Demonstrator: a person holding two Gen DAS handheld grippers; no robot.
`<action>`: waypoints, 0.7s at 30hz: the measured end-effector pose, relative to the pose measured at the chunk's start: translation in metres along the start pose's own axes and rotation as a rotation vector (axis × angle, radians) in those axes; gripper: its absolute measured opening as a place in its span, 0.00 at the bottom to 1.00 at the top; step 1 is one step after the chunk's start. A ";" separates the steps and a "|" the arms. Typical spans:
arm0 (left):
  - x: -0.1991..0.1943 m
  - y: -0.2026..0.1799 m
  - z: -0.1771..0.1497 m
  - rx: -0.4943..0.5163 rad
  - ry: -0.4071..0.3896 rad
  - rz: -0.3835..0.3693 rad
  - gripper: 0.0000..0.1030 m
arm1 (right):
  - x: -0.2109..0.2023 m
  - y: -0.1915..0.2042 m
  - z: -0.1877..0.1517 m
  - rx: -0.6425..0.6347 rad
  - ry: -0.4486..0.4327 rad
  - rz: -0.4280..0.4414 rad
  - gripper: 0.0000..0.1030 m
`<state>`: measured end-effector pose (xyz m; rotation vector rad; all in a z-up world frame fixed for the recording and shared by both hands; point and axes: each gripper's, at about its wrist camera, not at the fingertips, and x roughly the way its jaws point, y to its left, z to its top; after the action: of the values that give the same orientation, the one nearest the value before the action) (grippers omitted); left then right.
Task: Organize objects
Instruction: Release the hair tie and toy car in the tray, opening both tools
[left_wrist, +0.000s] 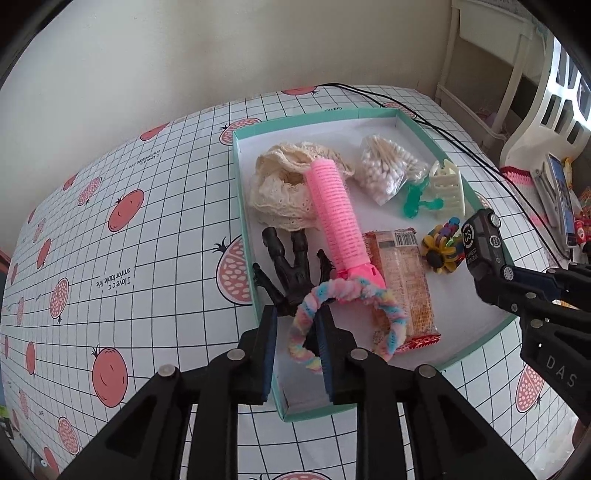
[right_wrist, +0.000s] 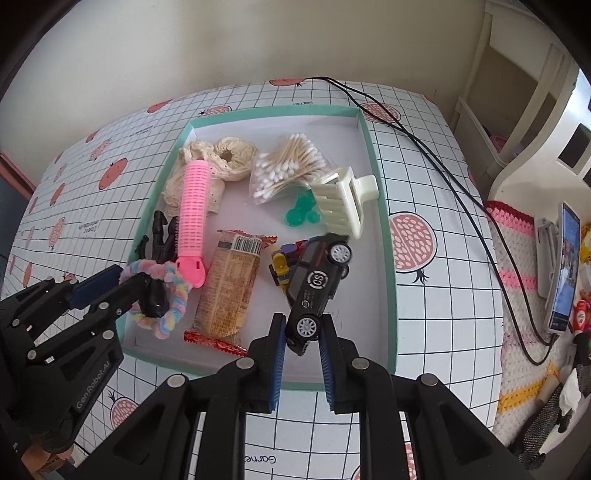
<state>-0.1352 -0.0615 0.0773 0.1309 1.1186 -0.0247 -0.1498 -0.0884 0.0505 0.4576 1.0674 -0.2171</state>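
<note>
Gripping a black toy car (right_wrist: 314, 291) by its rear end, the right tongs (right_wrist: 302, 343) are closed on it above the near right part of a green-edged box (right_wrist: 382, 206), which sits on a table (right_wrist: 443, 280) under a pomegranate-print cloth. The car's long axis runs away from the tongs, nose tilted up toward the box's far right corner, its side and two wheels turned to the camera; from the left wrist view the car (left_wrist: 480, 240) hangs just above the box's right edge. The left tongs (left_wrist: 297, 354) are partly open, with one finger threaded through a pastel fuzzy ring (left_wrist: 343, 317); whether they truly pinch it cannot be told. The ring lies near the box's near left corner, touching a pink roller (left_wrist: 338, 218) whose long axis points from the near side toward the far left corner, over a black claw clip (left_wrist: 291, 266).

The sorting looks well advanced: a snack pack (right_wrist: 229, 291), a small block toy (right_wrist: 284, 262), a cream comb clip (right_wrist: 347, 203), a green piece (right_wrist: 301, 216), a bag of swabs (right_wrist: 288, 166) and a lace scrunchie (right_wrist: 225, 158) already lie inside. Judging by this, what remains is to set down the car and settle the ring. No loose items show on the cloth around the box.
</note>
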 end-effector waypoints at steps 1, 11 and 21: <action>-0.001 0.001 0.000 -0.002 -0.006 0.000 0.22 | 0.000 -0.001 0.001 0.003 -0.001 0.000 0.22; -0.006 0.005 0.002 -0.022 -0.039 -0.006 0.23 | 0.000 -0.004 0.002 0.015 -0.012 -0.002 0.24; -0.008 0.009 0.003 -0.046 -0.051 -0.033 0.32 | -0.001 -0.003 0.003 0.018 -0.017 0.002 0.24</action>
<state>-0.1353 -0.0532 0.0862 0.0708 1.0700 -0.0316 -0.1495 -0.0926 0.0515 0.4727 1.0486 -0.2286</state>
